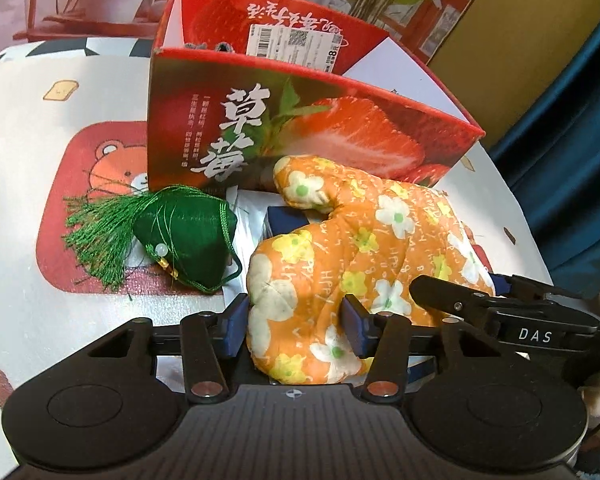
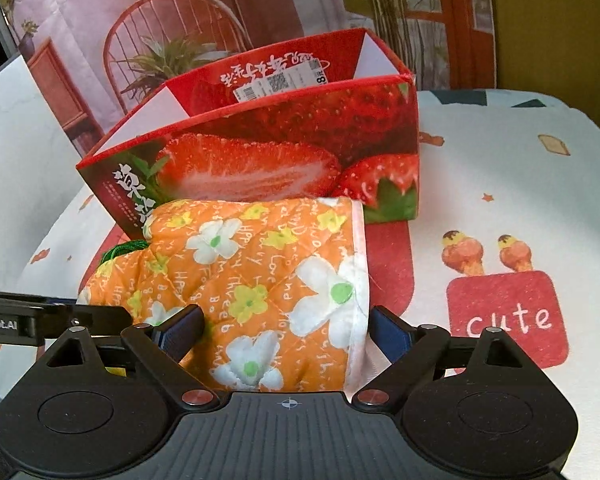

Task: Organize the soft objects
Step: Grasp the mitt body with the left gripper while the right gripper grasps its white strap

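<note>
The orange oven mitt (image 1: 352, 260) with white and yellow flowers lies on the patterned tablecloth (image 1: 60, 120), just in front of the red strawberry box (image 1: 300, 120); its thumb points toward 12 o'clock and touches the front wall of the box; the box stands open at the top, and a barcode label (image 1: 296, 46) shows on its inner back wall.

In the left wrist view, the left gripper (image 1: 296, 320) stands about half open around the finger end of the mitt, at 6 o'clock in the picture; both blue pads (image 1: 354, 322) lie against the fabric and seem to press it, so it has hold of the mitt there; the other gripper's arm enters from 3 o'clock.

In the right wrist view, the right gripper (image 2: 286, 332) stands wide around the cuff end of the mitt (image 2: 260, 280), with the white hem at about 3 o'clock of the mitt; the left pad touches the cloth, while the right pad is just beside the hem, and I cannot tell if it presses.

A green satin sachet (image 1: 188, 236) with a tassel lies at 9 o'clock of the mitt, near the box corner.
</note>
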Available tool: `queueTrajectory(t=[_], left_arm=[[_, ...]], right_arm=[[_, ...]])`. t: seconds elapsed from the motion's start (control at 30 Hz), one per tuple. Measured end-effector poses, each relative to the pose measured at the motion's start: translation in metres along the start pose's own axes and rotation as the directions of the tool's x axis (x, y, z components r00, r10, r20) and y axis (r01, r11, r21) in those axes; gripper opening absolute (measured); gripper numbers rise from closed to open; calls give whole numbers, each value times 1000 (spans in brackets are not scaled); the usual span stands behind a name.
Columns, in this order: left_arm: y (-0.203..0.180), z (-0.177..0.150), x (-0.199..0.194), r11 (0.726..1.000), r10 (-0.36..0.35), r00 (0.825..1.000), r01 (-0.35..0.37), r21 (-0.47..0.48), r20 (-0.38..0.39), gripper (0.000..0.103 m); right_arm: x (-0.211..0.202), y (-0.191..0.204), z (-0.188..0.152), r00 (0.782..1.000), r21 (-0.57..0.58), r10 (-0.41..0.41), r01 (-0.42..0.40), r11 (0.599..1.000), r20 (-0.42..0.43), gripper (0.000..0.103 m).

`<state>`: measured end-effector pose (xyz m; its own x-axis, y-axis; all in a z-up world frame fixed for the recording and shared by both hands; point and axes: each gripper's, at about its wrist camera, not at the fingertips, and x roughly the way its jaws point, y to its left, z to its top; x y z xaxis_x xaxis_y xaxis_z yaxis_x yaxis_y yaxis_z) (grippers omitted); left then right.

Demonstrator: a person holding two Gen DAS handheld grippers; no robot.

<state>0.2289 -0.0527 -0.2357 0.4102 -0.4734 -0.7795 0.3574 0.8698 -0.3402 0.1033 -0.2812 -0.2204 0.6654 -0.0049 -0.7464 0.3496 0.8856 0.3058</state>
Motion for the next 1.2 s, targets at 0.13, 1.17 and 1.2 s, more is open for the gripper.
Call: queueTrajectory(t=[0.13, 1.17, 1.2], left_arm=[[2, 0, 4, 1000, -5, 1000, 5, -6, -9, 50], [-6, 10, -46, 998, -36, 986, 28, 49, 163, 20], [-6, 10, -50, 998, -37, 984, 28, 54, 174, 20]], right_arm=[[4, -1, 1, 1000, 15, 13, -13, 1000, -7, 87], [-45, 43, 25, 982, -268, 0, 52, 962, 191, 9], [-46, 44, 27, 980, -268, 4, 50, 962, 197, 9]])
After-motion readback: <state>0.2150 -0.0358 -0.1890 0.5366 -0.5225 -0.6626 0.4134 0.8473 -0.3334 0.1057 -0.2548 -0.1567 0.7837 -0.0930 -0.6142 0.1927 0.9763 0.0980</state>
